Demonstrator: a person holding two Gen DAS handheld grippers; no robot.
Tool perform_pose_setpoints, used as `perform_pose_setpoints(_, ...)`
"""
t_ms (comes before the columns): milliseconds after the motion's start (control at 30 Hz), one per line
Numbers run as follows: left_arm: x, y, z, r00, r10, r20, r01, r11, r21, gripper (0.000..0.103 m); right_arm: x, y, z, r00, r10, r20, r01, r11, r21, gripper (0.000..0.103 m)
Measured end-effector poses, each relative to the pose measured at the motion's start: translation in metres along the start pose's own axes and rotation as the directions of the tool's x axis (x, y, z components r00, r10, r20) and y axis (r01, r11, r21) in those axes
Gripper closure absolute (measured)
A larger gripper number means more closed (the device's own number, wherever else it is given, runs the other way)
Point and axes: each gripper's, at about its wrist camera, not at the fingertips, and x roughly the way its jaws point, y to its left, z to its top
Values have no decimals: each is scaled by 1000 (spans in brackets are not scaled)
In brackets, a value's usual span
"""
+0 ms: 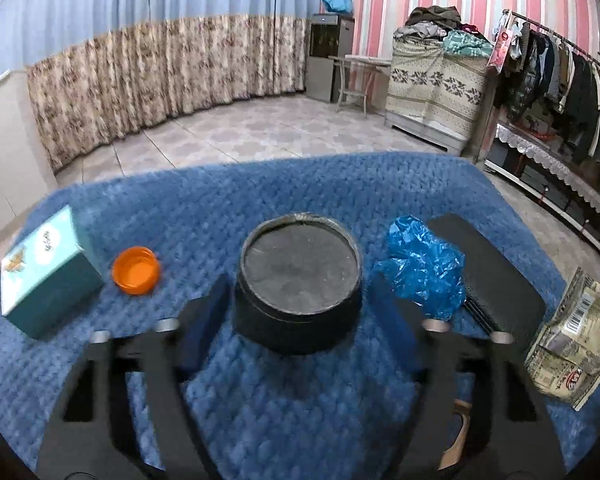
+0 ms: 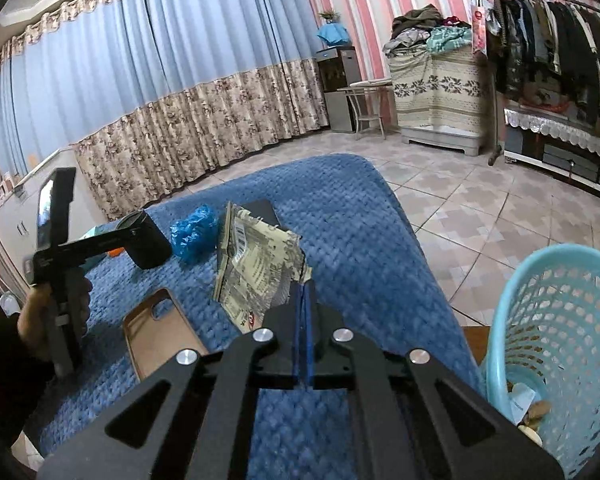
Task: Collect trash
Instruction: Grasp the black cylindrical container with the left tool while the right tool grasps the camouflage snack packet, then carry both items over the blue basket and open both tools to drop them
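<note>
A round black tin stands on the blue blanket. My left gripper straddles it. The left finger lies against its side and a thin gap shows at the right finger, so the jaws read as open. My right gripper is shut on the edge of a crinkled printed wrapper, held up off the blanket; the same wrapper shows at the right in the left wrist view. A crumpled blue plastic bag lies just right of the tin. An orange cap lies to its left.
A light blue mesh basket stands on the floor right of the blanket, with scraps inside. On the blanket are a teal box, a flat black case and a brown phone case. A hand holds the left gripper's handle.
</note>
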Motion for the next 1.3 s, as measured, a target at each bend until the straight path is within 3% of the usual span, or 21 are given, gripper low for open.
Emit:
perform_pose_setpoints(367,-61,-1,-4,994,0,106,4,999,-32,39,-24,-2,-2,998,-27,54,26,999,24,102)
perform_pose_setpoints(733,-128,-71,-24,980,-124,158,117,992,53,39,-72,-15,5,987,-106,120,101,994,52,103)
perform_pose_setpoints(1067,-154,-143,-28,955,-242,172,217,964,151,39,-132,-60,9,951,-256,175,236,964,126,103)
perform_pose_setpoints(1300,-164,-206,-44,925,-347,154,305,922,239,39,-165,-99,0,907,-386,169,357,917,177,103)
